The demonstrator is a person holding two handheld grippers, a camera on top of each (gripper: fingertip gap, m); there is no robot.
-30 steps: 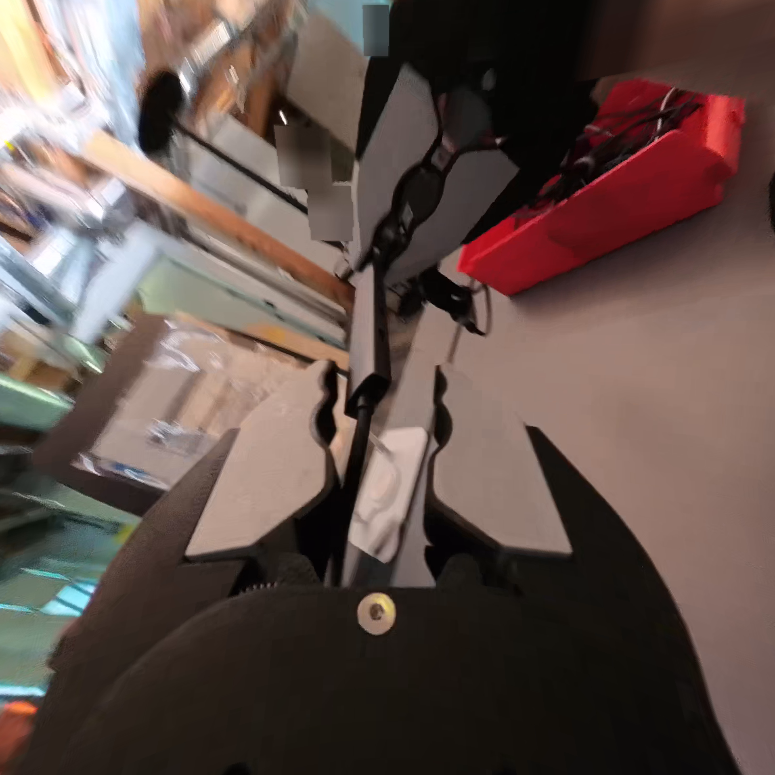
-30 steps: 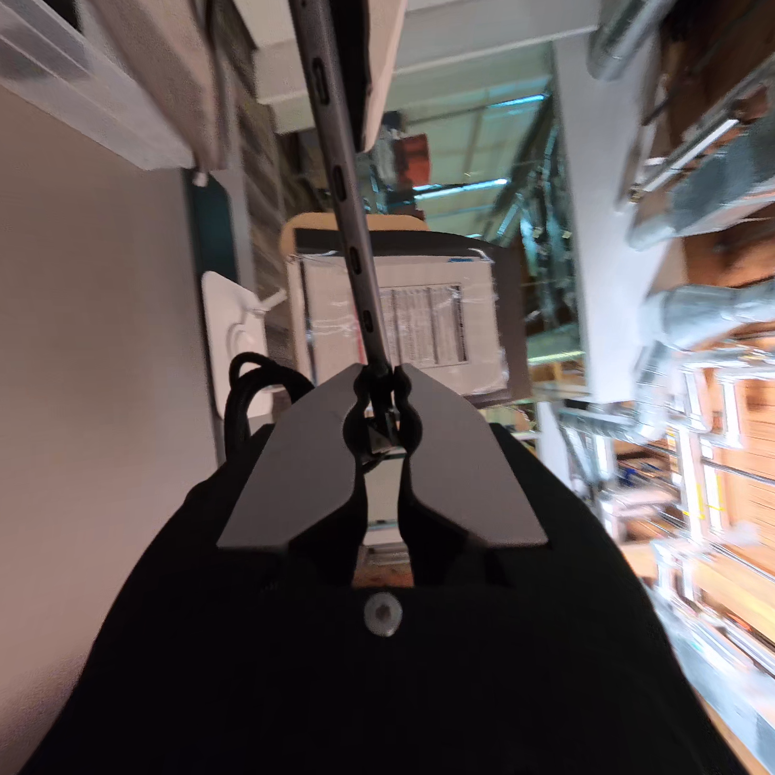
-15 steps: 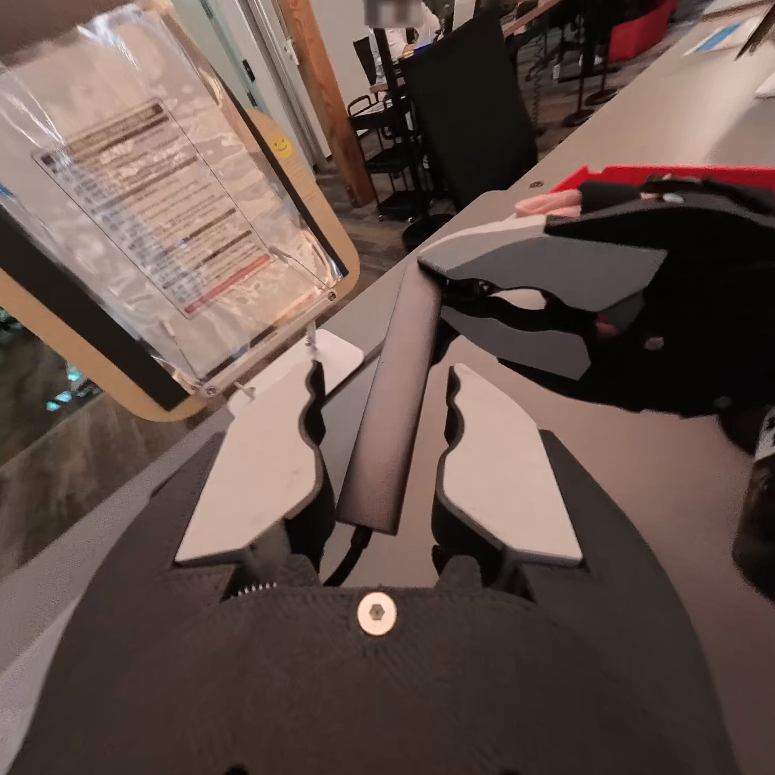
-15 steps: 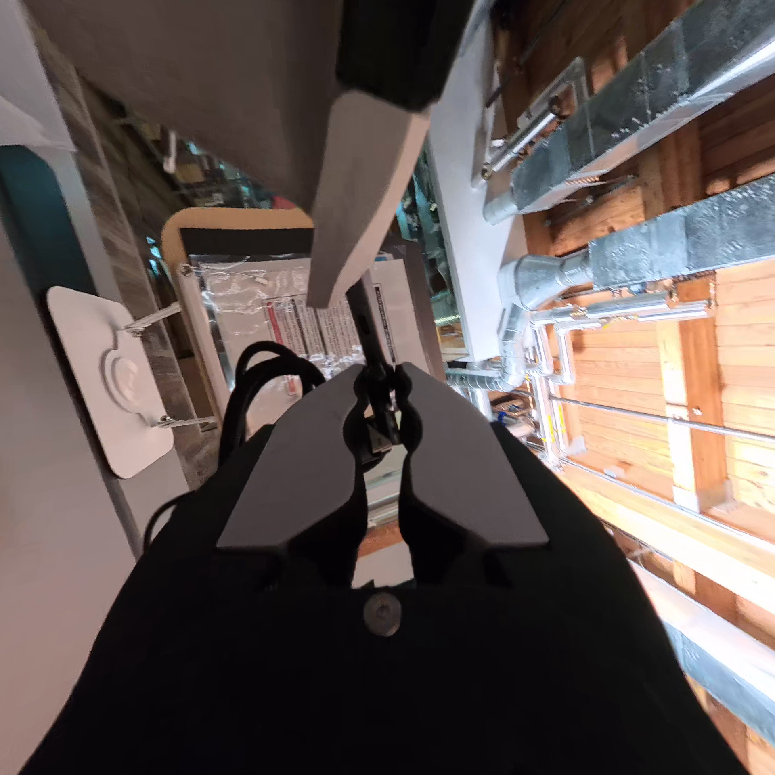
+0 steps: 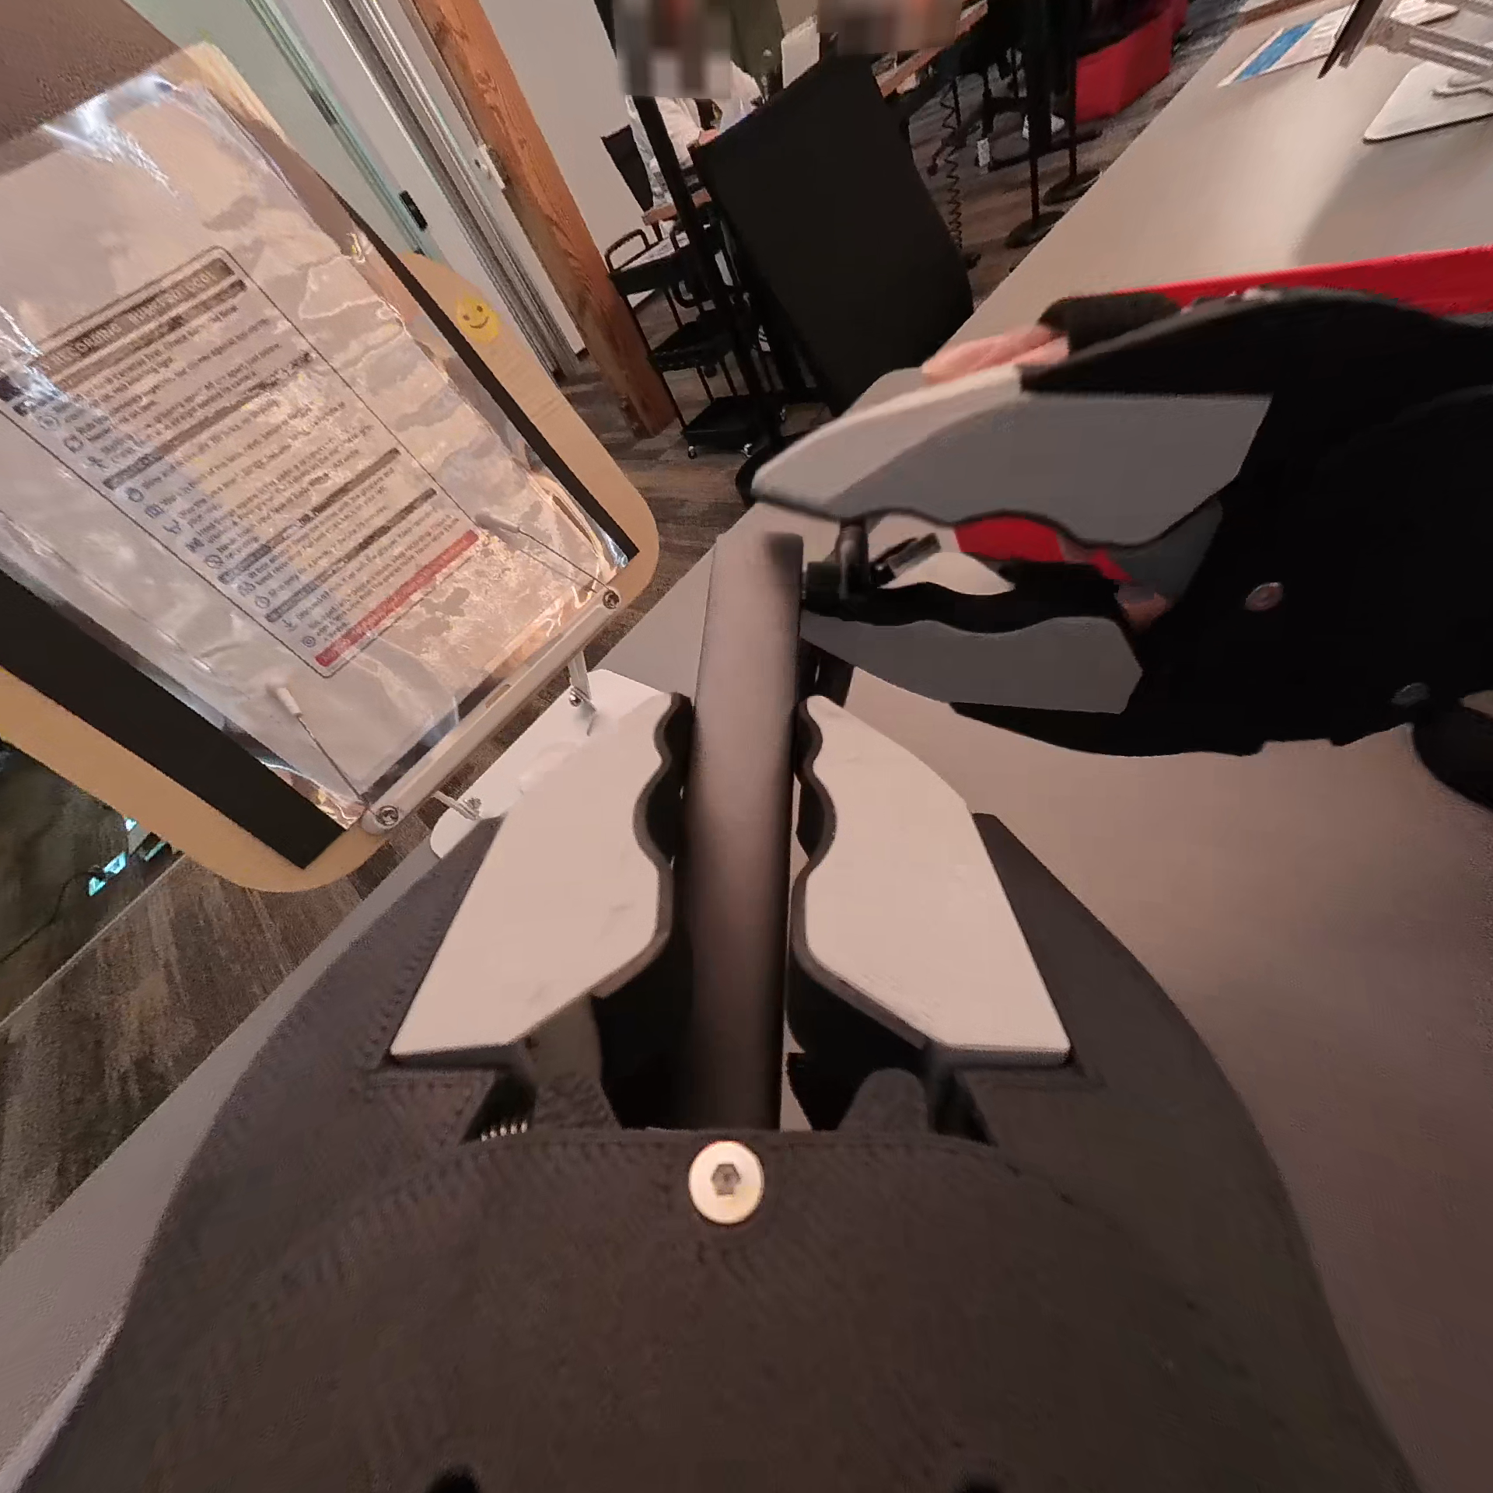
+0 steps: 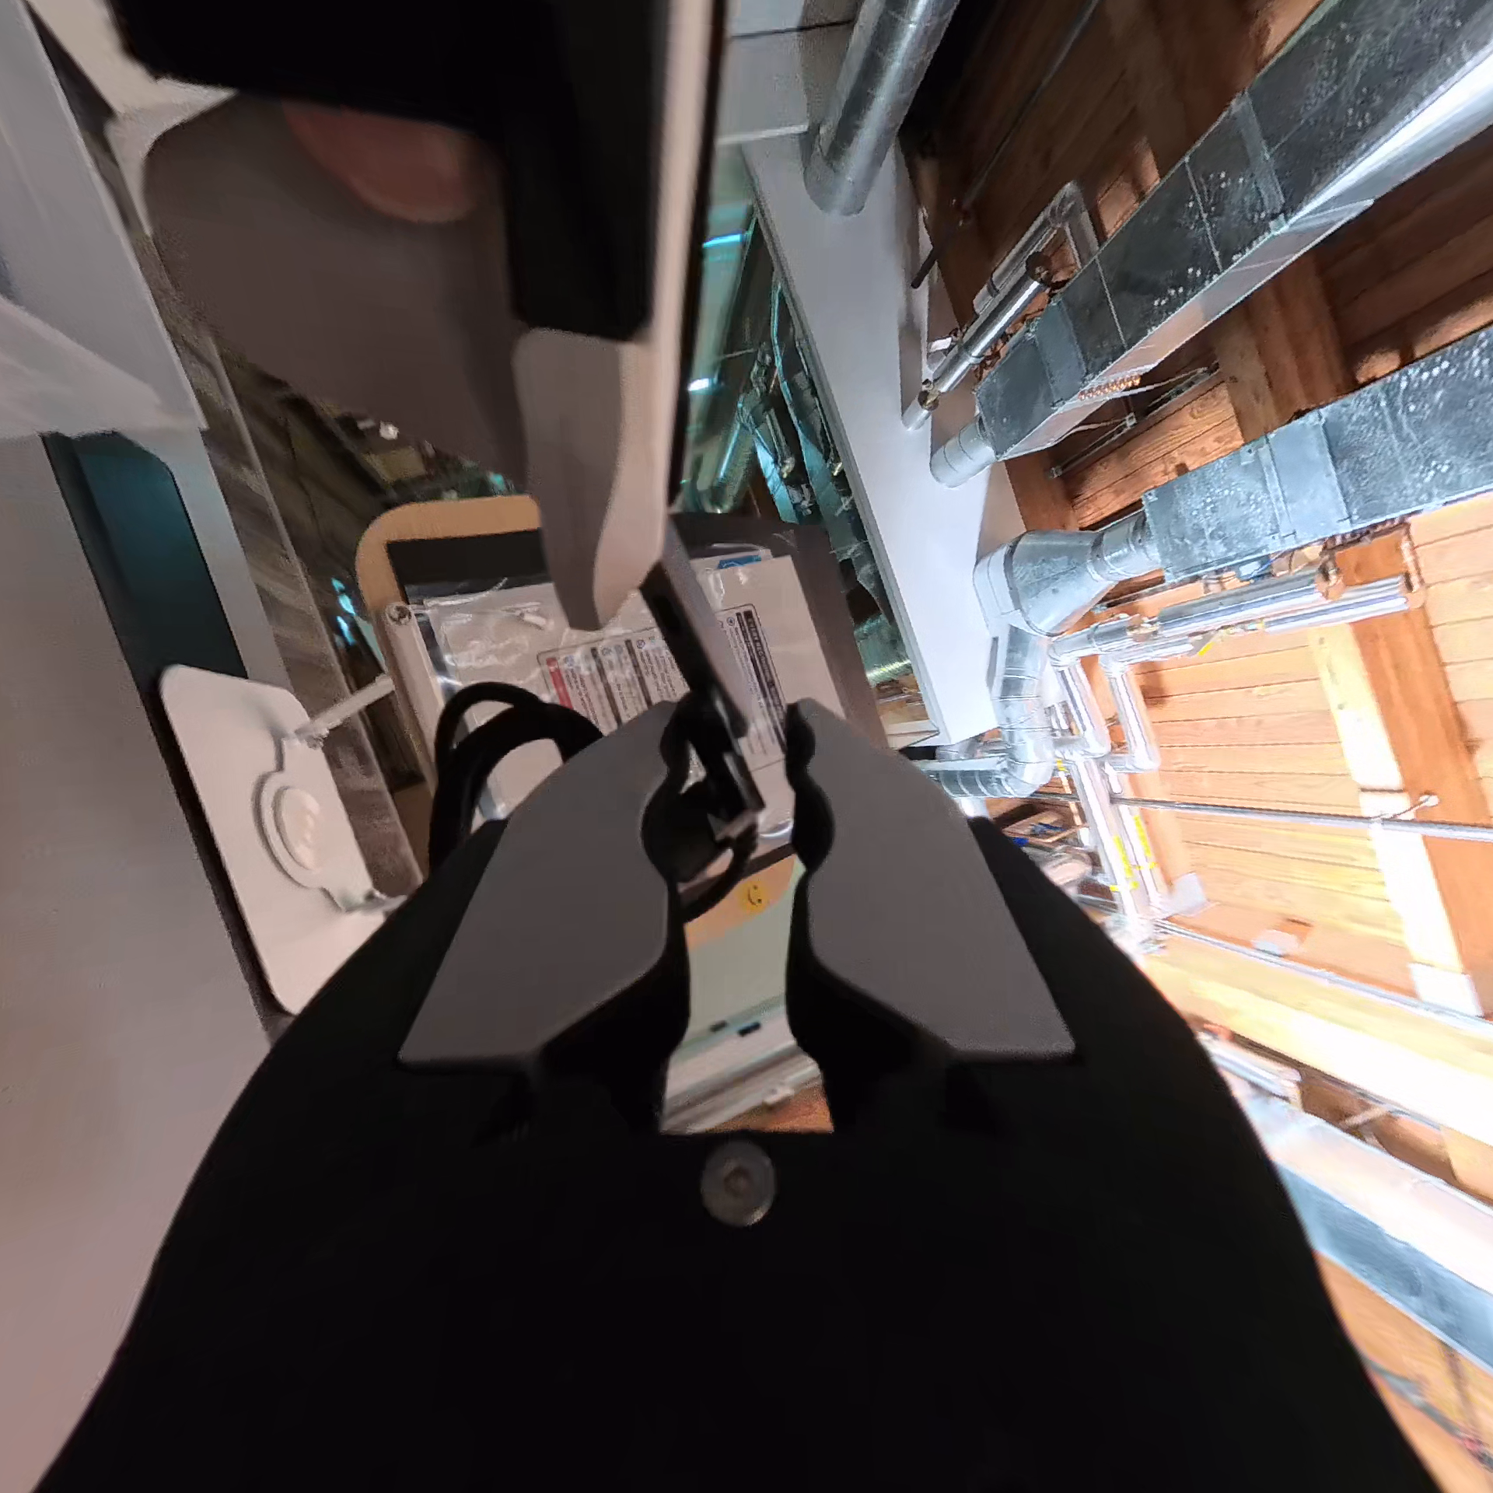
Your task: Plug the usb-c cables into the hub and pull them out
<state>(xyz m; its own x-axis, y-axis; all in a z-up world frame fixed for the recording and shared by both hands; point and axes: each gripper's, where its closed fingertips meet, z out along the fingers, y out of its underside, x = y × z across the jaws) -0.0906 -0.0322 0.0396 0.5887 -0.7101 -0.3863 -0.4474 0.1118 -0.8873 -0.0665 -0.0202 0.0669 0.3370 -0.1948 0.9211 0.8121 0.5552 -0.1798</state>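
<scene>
The hub [image 5: 739, 848] is a long dark bar held above the grey table [image 5: 1212, 929]. My left gripper [image 5: 742, 711] is shut on its sides, and the bar runs forward between the fingers. My right gripper [image 5: 780, 559] comes in from the right at the hub's far end, its jaws apart around a black usb-c plug [image 5: 848, 565] that sits against the hub. In the right wrist view my right gripper [image 6: 731, 723] is open; the plug [image 6: 711, 808] lies between the fingers beside the hub [image 6: 687, 622]. Its black cable [image 6: 485, 727] loops to the left. A left finger [image 6: 598, 485] hangs above.
A framed sheet under plastic [image 5: 267, 485] stands on a white base [image 5: 557, 751] at the table's left edge. A red bin [image 5: 1373, 279] sits behind my right gripper. A black chair [image 5: 832, 242] stands beyond the table. Some 4 cm of space lies between my two pairs of fingers.
My left gripper has closed onto the hub, which has slid deeper between its fingers. My right gripper, shut on the plug before, has opened its jaws.
</scene>
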